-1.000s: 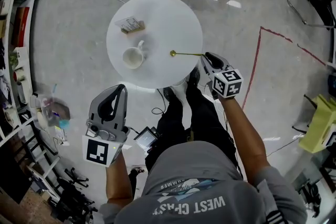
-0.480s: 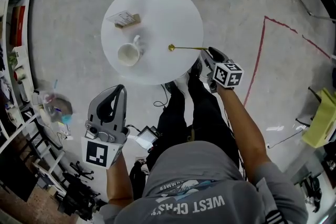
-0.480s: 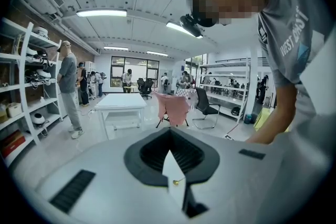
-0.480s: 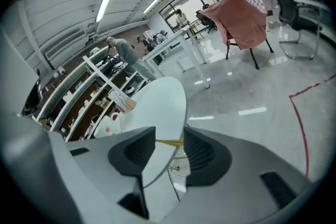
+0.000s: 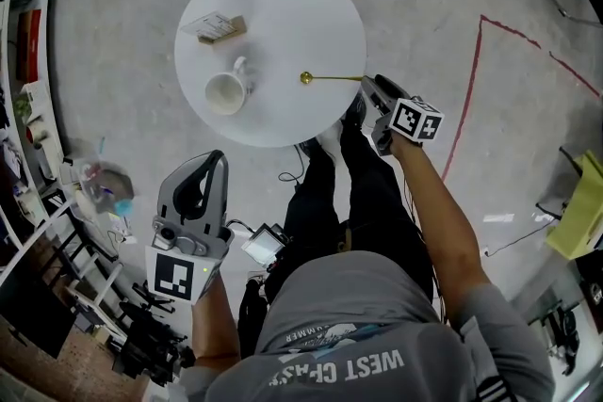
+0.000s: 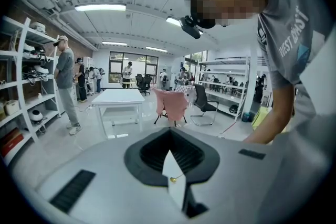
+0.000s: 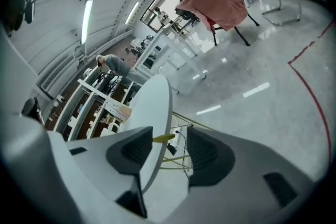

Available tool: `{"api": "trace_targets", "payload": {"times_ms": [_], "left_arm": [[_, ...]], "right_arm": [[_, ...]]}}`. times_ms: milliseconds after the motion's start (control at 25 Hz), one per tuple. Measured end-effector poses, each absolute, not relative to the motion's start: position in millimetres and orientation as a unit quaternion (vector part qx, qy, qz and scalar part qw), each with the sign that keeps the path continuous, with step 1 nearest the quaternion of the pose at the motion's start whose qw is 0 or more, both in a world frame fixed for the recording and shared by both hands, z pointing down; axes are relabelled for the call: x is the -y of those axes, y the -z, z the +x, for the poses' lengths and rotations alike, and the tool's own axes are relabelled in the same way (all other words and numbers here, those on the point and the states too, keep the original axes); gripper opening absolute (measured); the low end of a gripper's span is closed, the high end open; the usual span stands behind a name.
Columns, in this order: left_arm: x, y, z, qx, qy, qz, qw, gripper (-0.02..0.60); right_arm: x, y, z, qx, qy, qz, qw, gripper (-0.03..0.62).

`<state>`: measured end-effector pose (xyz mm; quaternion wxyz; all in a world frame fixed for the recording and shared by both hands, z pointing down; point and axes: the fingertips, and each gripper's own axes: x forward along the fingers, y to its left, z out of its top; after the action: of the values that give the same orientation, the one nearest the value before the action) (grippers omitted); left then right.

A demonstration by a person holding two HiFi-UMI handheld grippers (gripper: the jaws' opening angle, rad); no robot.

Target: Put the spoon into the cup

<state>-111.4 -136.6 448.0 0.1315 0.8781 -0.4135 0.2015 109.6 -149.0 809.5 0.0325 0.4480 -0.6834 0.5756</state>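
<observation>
A white cup (image 5: pixel 224 94) stands left of centre on the round white table (image 5: pixel 283 14), handle up in the head view. A gold spoon (image 5: pixel 330 77) lies at the table's right edge, bowl inward, handle pointing at my right gripper (image 5: pixel 370 89). That gripper's jaws are opening, and the yellow handle end (image 7: pixel 164 137) pokes between them by the left jaw, not pressed. My left gripper (image 5: pixel 215 161) hangs below and off the table, jaws together and empty. Through its slit show the table (image 6: pixel 173 165) and the spoon bowl (image 6: pixel 172 179).
A small flat packet (image 5: pixel 215 26) lies on the table behind the cup. The person's legs and shoes (image 5: pixel 325 141) stand against the table's near edge. Shelving (image 5: pixel 24 61) lines the left side. A red tape line (image 5: pixel 466 99) runs on the floor at the right.
My right gripper has rolled and sunk toward the table edge, and its jaws have spread off the spoon handle. The left gripper has barely shifted.
</observation>
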Motion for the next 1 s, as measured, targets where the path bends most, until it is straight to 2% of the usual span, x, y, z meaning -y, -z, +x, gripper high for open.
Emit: {"api": "trace_targets", "payload": {"times_ms": [400,560,1000], "left_arm": [[136.8,-451.4,-108.5,0.411,-0.206,0.878,0.134,0.003],[136.9,-451.4,-108.3,0.412,-0.205,0.878,0.134,0.003],[134.0,-443.9,-112.5,0.416,-0.194,0.88,0.125,0.003]], "right_arm": [[152.1,-816.2,99.4,0.686,-0.59,0.426,0.022,0.183],[152.7,-816.8,98.2,0.693,-0.581,0.425,0.039,0.089],[164.6,-785.1,100.0,0.703,-0.575,0.418,-0.017,0.028]]}}
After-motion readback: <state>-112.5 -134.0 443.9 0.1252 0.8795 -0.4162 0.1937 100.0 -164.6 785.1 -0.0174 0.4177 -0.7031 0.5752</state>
